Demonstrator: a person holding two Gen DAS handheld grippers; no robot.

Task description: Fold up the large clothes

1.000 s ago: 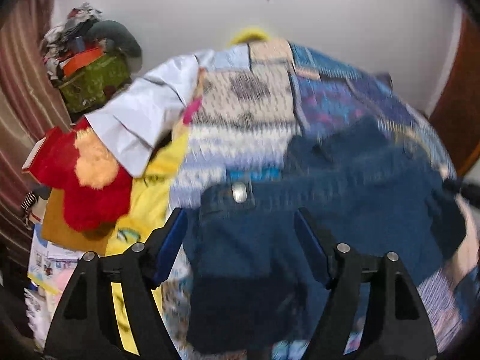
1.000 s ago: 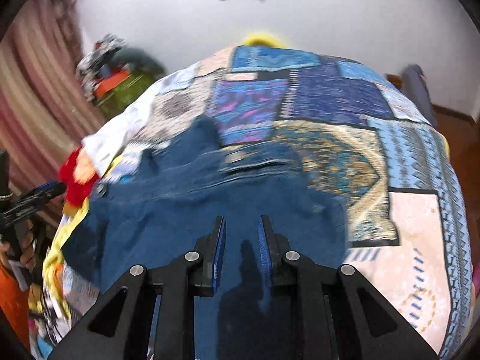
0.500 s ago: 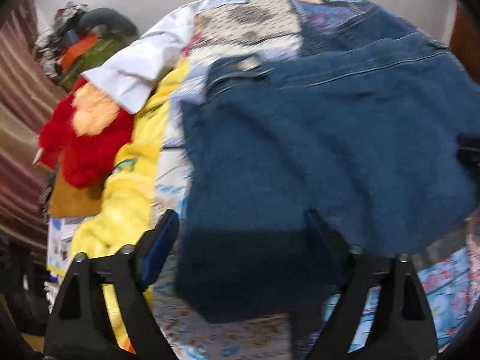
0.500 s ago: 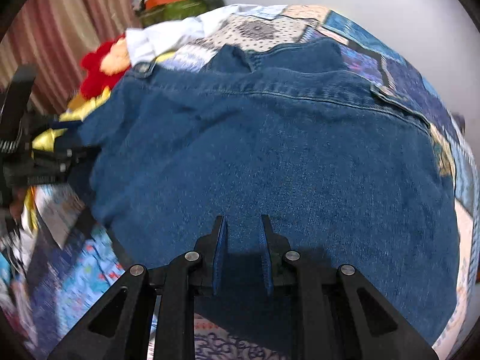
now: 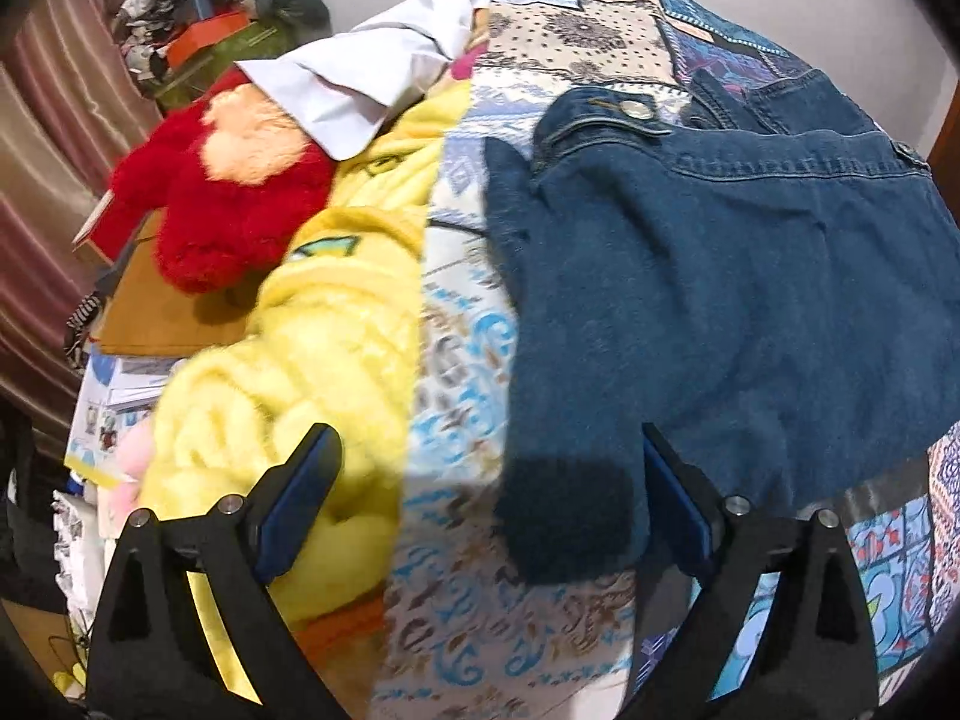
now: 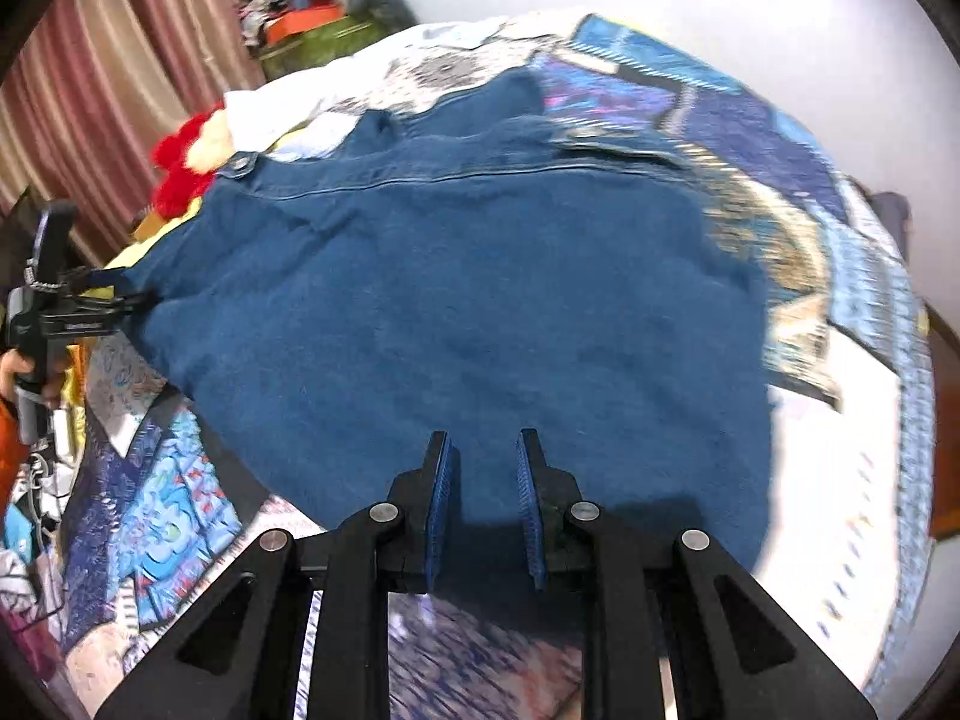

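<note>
A dark blue denim garment (image 5: 720, 276) lies spread flat on the patchwork bedspread (image 5: 462, 396); it fills the middle of the right wrist view (image 6: 480, 312). My left gripper (image 5: 486, 492) is wide open and empty above the garment's near left corner. My right gripper (image 6: 482, 480) hovers over the garment's near hem, its jaws a narrow gap apart with nothing between them. The left gripper also shows at the left edge of the right wrist view (image 6: 66, 312), at the garment's left side.
A yellow fleece garment (image 5: 300, 372), a red plush toy (image 5: 222, 204) and a white shirt (image 5: 360, 78) lie along the bed's left side. A heap of boxes and clothes (image 5: 210, 30) stands by the curtain (image 5: 36, 120). The wall is behind the bed.
The denim has gone from hanging in front of the cameras to lying flat on the bed. Both grippers have drawn back toward its near edge; the left has shifted left.
</note>
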